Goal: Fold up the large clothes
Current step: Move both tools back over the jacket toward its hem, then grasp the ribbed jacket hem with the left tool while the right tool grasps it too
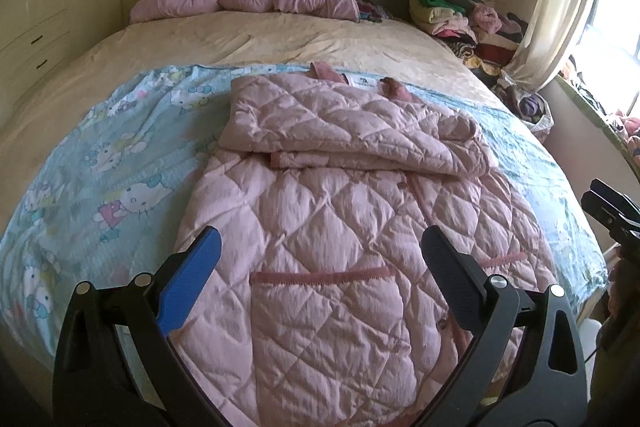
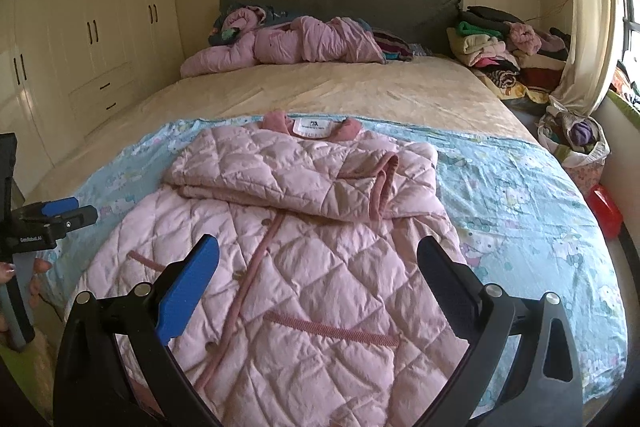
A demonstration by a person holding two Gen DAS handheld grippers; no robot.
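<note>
Pink quilted coat (image 1: pixel 320 219), sleeves folded across, lies ahead of both tongs. Left tongs (image 1: pixel 320 263) and right tongs (image 2: pixel 318 263) hover wide, empty.

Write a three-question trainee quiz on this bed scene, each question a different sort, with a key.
1. True or false: both sleeves of the pink quilted jacket are already folded across its chest.
2. Multiple choice: the jacket lies directly on A) the bare cream mattress, B) the blue cartoon-print sheet, C) the pile of folded clothes.
3. Fill in: the left gripper and the right gripper are both ____ and hold nothing.

Key: 1 true; 2 B; 3 open.
</note>
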